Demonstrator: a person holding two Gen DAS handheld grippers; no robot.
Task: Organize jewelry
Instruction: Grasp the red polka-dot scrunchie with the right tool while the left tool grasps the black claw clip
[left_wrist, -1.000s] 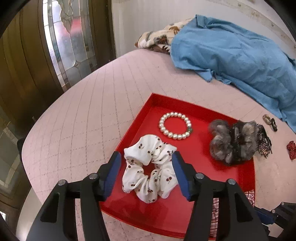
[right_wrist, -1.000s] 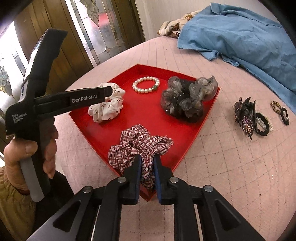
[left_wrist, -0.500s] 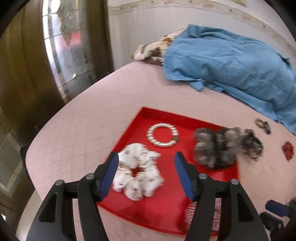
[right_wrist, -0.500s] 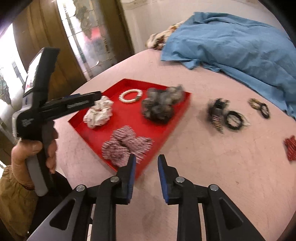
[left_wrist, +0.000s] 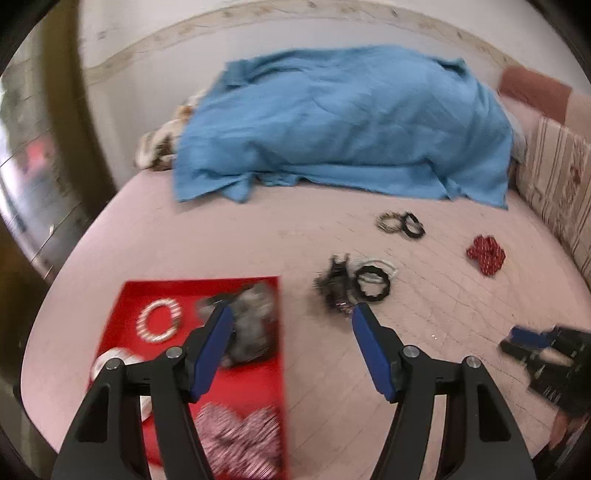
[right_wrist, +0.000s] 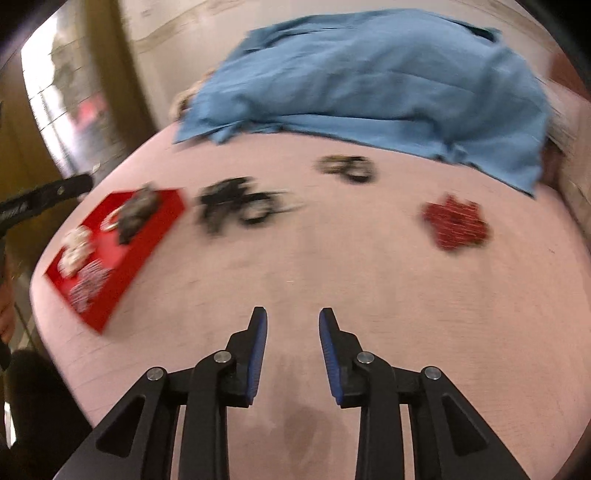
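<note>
A red tray (left_wrist: 258, 384) on the pink bedspread holds a pearl bracelet (left_wrist: 159, 320), a grey scrunchie (left_wrist: 255, 317), a plaid scrunchie (left_wrist: 240, 439) and a white scrunchie (left_wrist: 107, 360). It also shows in the right wrist view (right_wrist: 147, 240). A dark hair clip with black hair ties (left_wrist: 354, 286) lies right of the tray, blurred in the right wrist view (right_wrist: 236, 206). A red scrunchie (left_wrist: 485, 253) (right_wrist: 456, 223) lies further right. My left gripper (left_wrist: 290, 314) is open and empty above the tray's right edge. My right gripper (right_wrist: 293, 314) is open and empty above bare bedspread.
Two small hair ties (left_wrist: 400, 224) (right_wrist: 349, 168) lie near a blue cloth (left_wrist: 343, 122) heaped at the back. A striped cushion (left_wrist: 557, 184) stands at the right. A glass door (left_wrist: 33, 166) is at the left. My right gripper shows at the lower right in the left wrist view (left_wrist: 535, 343).
Both grippers have swung right, away from the tray. My right gripper let go of the plaid scrunchie, which now lies in the tray, and has opened wider. The left gripper stayed open.
</note>
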